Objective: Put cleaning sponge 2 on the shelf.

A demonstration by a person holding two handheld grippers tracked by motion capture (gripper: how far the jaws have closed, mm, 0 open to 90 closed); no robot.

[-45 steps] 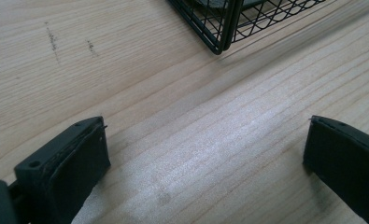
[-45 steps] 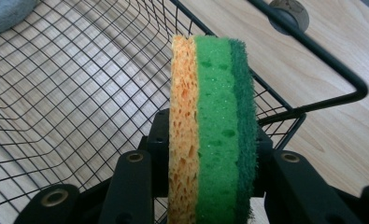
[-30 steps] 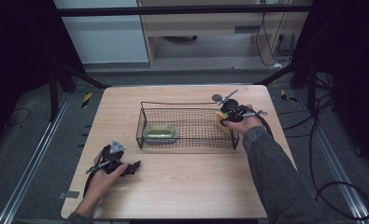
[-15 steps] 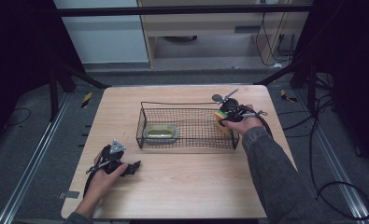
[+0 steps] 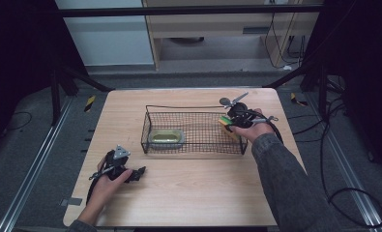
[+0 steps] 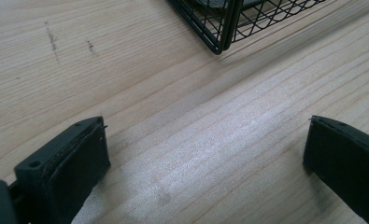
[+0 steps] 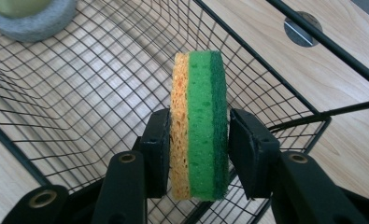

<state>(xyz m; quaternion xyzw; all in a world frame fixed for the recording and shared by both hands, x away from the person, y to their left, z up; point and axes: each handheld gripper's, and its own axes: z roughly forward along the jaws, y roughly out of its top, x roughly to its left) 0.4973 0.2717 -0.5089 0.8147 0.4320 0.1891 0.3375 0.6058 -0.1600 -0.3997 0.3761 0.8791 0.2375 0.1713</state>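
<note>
our right gripper [image 7: 198, 140] has its two black jaws pressed on the flat faces of a sponge [image 7: 200, 126], orange on one side and green on the other, and they have just been closing a little further on it, so the sponge sits squeezed between the pads rather than loose. against the picture from a second ago the hand has barely shifted: it was and is at the right end of the wire basket [image 5: 193, 147], sponge held over the rim. we judge this to mean the grip is being settled, with the sponge neither set down inside the basket nor carried away from it yet. the right gripper view gives what the high view cannot: the sponge stands on edge, hanging above the mesh floor of the basket and not touching it, with a grey-rimmed dish [image 7: 30, 18] off at the basket's far end. the high view instead lays out the whole table [image 5: 193, 203]: that dish [image 5: 166, 138] lies in the left part of the basket, and our left gripper [image 5: 139, 172] rests on the wood, well in front of the basket's left corner. the left gripper view shows its jaws spread wide with nothing between them but bare wood, and a corner of the basket [image 6: 222, 28] just beyond.
</note>
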